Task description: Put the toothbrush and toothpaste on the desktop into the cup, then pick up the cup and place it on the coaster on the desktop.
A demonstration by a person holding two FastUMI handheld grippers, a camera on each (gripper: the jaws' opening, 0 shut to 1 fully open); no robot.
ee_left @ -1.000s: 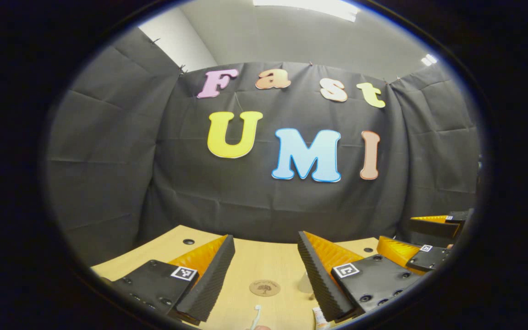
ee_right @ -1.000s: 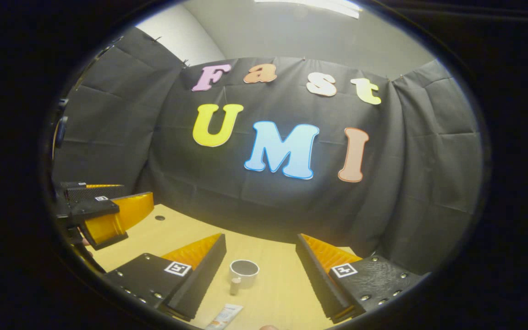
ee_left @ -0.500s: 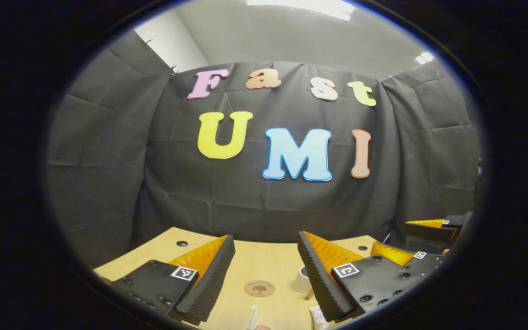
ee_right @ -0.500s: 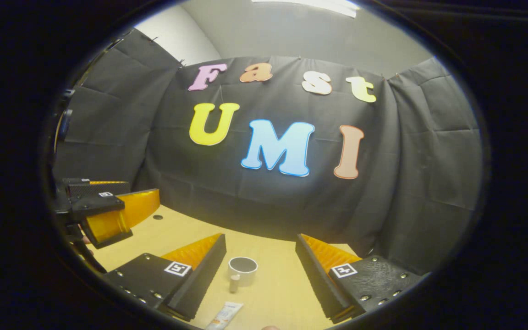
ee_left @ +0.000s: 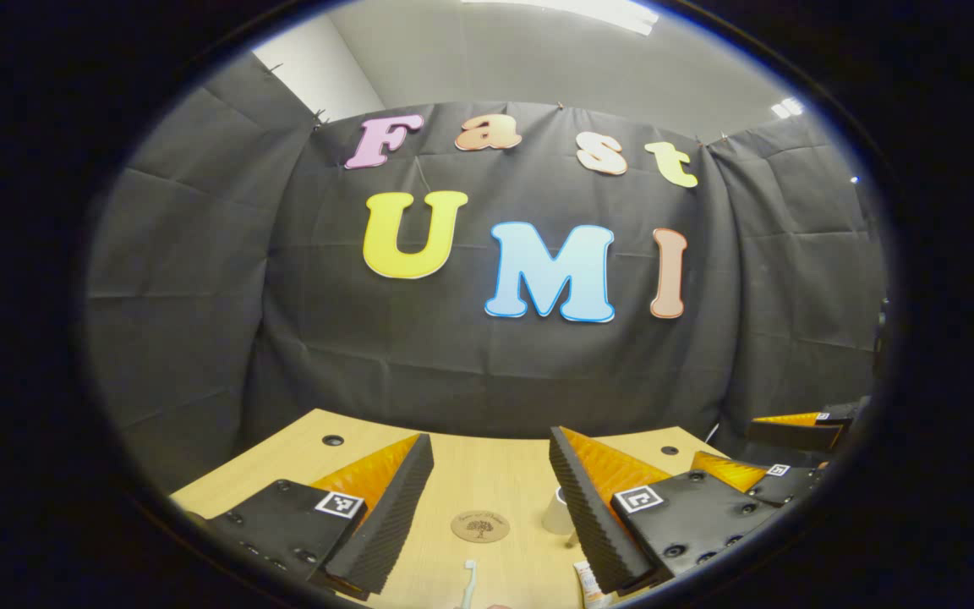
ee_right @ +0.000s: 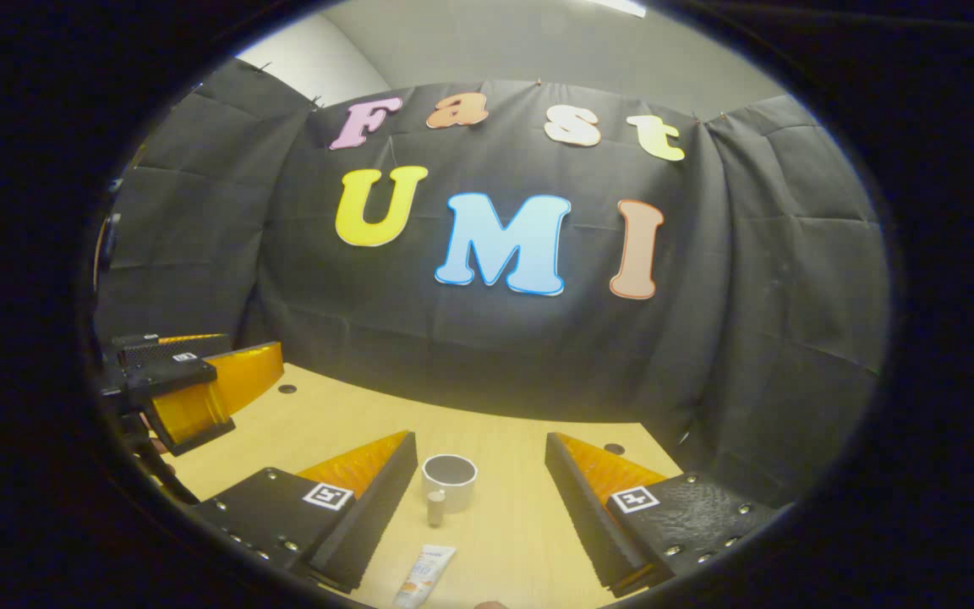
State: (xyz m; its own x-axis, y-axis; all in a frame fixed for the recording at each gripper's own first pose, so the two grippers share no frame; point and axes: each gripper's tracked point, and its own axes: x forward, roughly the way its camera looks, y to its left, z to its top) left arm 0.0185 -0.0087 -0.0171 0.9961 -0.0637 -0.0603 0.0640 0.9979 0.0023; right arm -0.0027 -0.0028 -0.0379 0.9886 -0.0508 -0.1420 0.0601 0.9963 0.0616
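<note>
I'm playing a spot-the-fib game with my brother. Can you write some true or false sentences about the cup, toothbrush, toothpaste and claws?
1. The white cup stands empty on the wooden desktop. True.
2. The white toothbrush is already in the cup. False: it lies on the desktop.
3. The white toothpaste tube lies flat, nearer the camera than the cup. True.
4. The cup sits on the round brown coaster. False: it stands beside it.
5. The right claw grips the toothpaste. False: it is open and holds nothing.
</note>
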